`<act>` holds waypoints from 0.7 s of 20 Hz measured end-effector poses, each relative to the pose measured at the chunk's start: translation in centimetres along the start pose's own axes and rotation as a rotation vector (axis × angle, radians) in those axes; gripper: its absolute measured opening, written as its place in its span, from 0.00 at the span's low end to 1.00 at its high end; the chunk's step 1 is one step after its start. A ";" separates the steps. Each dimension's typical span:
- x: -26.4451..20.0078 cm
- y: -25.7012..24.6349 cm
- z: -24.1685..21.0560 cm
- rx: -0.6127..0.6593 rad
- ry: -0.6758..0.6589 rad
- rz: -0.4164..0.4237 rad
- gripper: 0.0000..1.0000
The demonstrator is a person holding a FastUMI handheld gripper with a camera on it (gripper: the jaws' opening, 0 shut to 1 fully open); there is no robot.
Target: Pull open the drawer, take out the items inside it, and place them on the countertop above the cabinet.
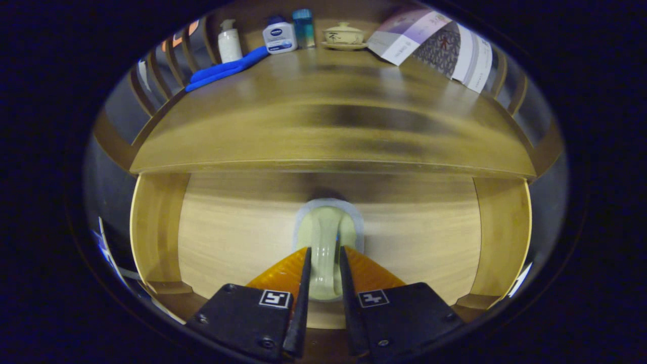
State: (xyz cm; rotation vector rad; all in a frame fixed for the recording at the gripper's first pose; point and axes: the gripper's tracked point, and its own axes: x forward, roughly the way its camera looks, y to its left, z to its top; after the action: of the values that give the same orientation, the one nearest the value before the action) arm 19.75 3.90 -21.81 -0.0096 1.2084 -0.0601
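Right now the gripper [323, 268], low in the frame's centre, has its 2 fingers clamped on the drawer handle [326, 237] at the drawer front [242, 237]. A skewed pull could let the smooth handle slip free.

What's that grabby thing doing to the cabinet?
A person is holding a gripper, and its two fingers are closed around the pale drawer handle on the front of a wooden cabinet. The drawer looks shut, so nothing has come out of it yet. On the countertop above, at the back, sit a pump bottle, a blue cloth, a white bottle, a lidded cup and a folded leaflet.
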 end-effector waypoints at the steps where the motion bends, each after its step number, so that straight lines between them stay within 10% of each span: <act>1: -0.1 0.1 0.1 -0.004 -0.003 0.000 0.29; 14: -6.5 0.7 -1.2 -0.046 -0.079 0.079 0.22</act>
State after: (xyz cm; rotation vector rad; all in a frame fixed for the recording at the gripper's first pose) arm 16.31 4.96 -16.17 -0.0046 1.1301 0.0370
